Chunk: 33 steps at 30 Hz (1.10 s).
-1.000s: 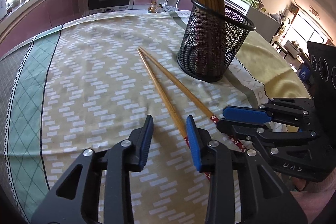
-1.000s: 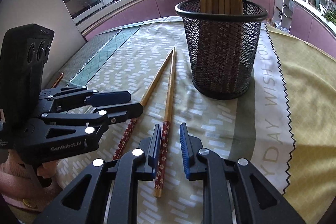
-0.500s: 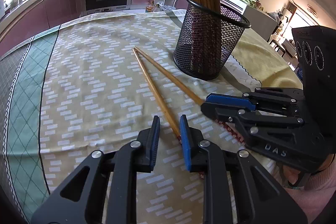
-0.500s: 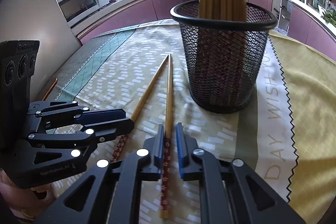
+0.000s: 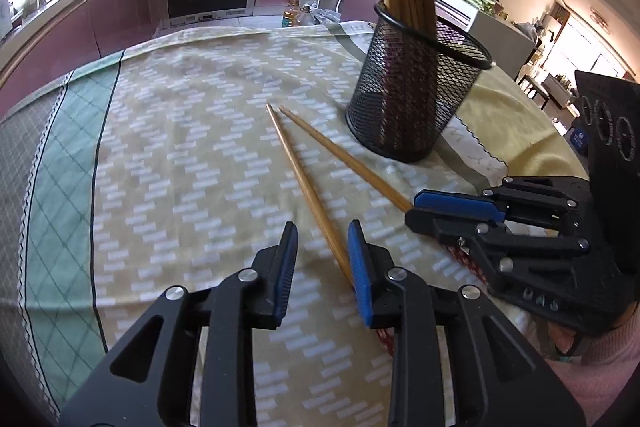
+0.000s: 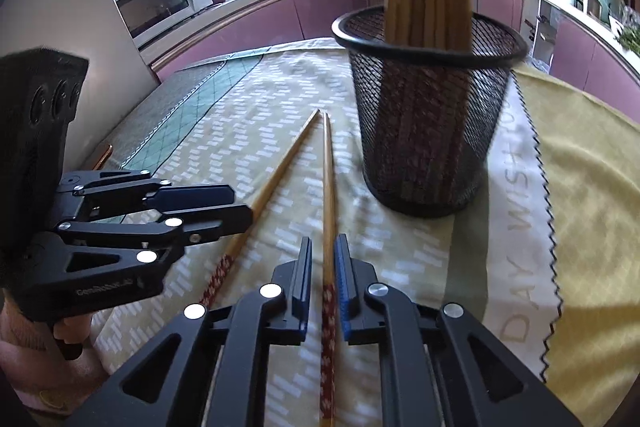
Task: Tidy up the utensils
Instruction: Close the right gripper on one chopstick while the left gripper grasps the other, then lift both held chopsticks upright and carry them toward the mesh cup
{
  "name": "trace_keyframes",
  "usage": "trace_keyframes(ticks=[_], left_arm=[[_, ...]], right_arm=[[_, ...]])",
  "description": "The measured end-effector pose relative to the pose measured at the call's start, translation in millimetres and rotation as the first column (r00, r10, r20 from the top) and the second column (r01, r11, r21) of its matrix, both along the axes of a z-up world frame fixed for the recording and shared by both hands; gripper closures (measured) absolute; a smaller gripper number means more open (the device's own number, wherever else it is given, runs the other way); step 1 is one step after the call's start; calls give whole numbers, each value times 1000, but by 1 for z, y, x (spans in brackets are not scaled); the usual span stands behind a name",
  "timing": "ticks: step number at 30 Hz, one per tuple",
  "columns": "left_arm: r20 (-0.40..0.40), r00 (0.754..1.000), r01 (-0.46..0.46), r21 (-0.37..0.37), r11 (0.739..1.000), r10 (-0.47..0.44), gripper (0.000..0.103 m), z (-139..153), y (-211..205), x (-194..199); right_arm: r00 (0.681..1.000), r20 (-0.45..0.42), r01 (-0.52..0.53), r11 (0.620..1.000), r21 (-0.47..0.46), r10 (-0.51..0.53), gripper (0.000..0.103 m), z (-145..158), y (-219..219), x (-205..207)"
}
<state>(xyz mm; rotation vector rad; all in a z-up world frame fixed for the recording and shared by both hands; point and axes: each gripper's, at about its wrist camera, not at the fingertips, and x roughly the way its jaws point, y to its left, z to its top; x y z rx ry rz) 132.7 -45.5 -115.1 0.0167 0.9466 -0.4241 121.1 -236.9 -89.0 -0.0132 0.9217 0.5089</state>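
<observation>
A: Both grippers crept forward along the two loose chopsticks since a second ago; holder looms closer.

B: Left gripper (image 5: 322, 237)?

A: Jaws opening; left chopstick (image 5: 304, 183) lies against the right pad, not pinched.

B: Right gripper (image 6: 323, 254)?

A: Jaws opening slightly, narrow gap; right chopstick (image 6: 329, 195) runs between them, pads not clearly pressing. Mesh holder (image 6: 428, 115) stands upright on the tablecloth (image 5: 180, 167), full of chopsticks.

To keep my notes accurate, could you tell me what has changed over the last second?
The left hand-held gripper and right hand-held gripper each narrowed around a chopstick; both are now opening slightly, pads not pressing. Both chopsticks stay flat on the tablecloth; the mesh holder is unmoved.
</observation>
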Motion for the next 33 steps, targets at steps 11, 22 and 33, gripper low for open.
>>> trace_keyframes(ticks=[11, 22, 33], left_arm=[[1, 1000, 1, 38, 999, -1, 89, -6, -10, 22], [-3, 1000, -18, 0, 1000, 18, 96, -5, -4, 13], [4, 1000, 20, 53, 998, -21, 93, -6, -16, 8]], right_arm=[[1000, -1, 2, 1000, -3, -2, 97, -4, 4, 17], [1000, -11, -9, 997, 83, 10, 98, 5, -13, 2], [999, -7, -35, 999, -1, 35, 93, -1, 8, 9]])
